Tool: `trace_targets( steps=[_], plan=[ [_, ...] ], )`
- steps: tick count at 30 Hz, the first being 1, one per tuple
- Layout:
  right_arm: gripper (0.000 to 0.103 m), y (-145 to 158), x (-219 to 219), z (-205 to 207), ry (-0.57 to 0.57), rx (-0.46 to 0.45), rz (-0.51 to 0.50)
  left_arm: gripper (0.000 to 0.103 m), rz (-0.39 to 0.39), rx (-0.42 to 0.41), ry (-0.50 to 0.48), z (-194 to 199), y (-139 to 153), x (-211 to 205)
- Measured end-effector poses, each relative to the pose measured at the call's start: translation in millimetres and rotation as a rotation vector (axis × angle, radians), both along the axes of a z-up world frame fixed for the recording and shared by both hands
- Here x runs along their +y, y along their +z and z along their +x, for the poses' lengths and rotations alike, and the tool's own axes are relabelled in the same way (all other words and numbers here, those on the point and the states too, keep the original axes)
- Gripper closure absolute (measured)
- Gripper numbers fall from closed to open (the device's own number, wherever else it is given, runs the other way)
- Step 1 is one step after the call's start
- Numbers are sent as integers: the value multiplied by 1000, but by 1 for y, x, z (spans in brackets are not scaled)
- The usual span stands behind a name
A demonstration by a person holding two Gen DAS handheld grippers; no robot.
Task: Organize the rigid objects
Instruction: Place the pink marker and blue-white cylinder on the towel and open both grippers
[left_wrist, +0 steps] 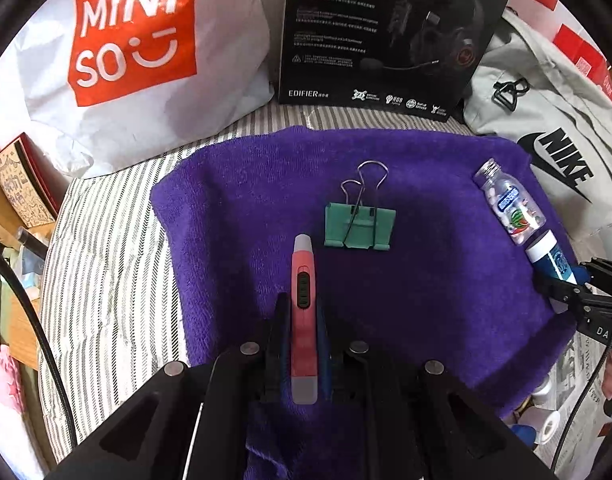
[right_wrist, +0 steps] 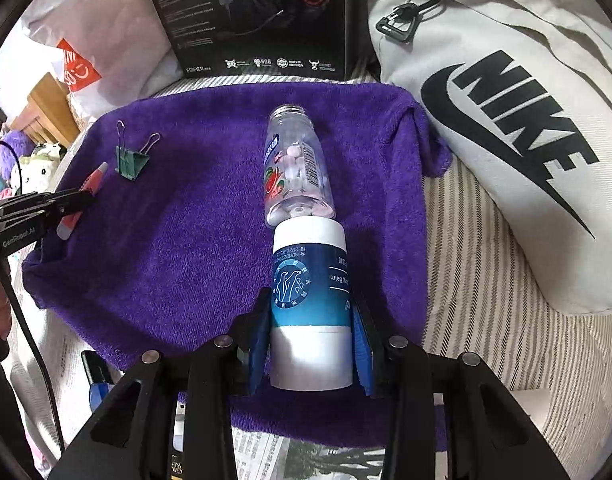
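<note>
Left gripper is closed tight on a red utility knife, fingers clamped on both sides of its mid-body; the knife's grey tip points straight ahead, grey butt end back toward the camera. Just ahead and slightly right of the knife tip lies a green binder clip flat on the purple towel, wire handles pointing away.

Right gripper is narrowed onto a blue-and-white balm tube, blue pads pressed on both sides, white cap end forward. Directly ahead, the cap touches or nearly touches the base of a clear candy bottle lying on its side, open neck pointing away.

Far side of the towel: a black headset box stands upright. Left of it a white Miniso bag, right of it a grey Nike bag. Everything rests on striped bedding.
</note>
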State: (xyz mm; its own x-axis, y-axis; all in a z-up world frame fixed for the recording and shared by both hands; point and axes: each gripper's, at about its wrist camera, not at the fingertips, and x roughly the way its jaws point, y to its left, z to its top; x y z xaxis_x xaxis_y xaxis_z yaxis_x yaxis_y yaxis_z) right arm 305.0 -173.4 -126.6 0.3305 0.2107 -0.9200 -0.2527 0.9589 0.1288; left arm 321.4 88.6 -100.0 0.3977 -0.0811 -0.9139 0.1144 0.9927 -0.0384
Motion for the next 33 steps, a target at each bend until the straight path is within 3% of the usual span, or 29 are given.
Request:
trace_targets(
  steps=[12,15,16,19,22,24,28,33],
  plan=[
    [66,-1,2,2,32,-24,-14,90,22,-13,-4,5,-7,-7],
    [58,-1,3,0,49,-27,-11,90,23,-10,0,2,-7,-8],
    [50,-1,5,0,69,-24,-7,89,21,-5,1,0,-7,-7],
    [39,-2,17,-5,131,-26,-40,84,13,13,-4,-5,-6,-7],
    [39,0,17,-9,124,-23,-46,76,6,18,-7,-12,-5,-7],
    [39,3,12,-10,101,-7,-19,61,-16,29,-16,-19,-4,-8],
    [39,18,-1,-19,57,-6,25,60,31,27,2,-36,0,-11],
    [39,44,-18,-45,12,-44,57,60,0,-16,-7,-72,21,-17]
  ],
)
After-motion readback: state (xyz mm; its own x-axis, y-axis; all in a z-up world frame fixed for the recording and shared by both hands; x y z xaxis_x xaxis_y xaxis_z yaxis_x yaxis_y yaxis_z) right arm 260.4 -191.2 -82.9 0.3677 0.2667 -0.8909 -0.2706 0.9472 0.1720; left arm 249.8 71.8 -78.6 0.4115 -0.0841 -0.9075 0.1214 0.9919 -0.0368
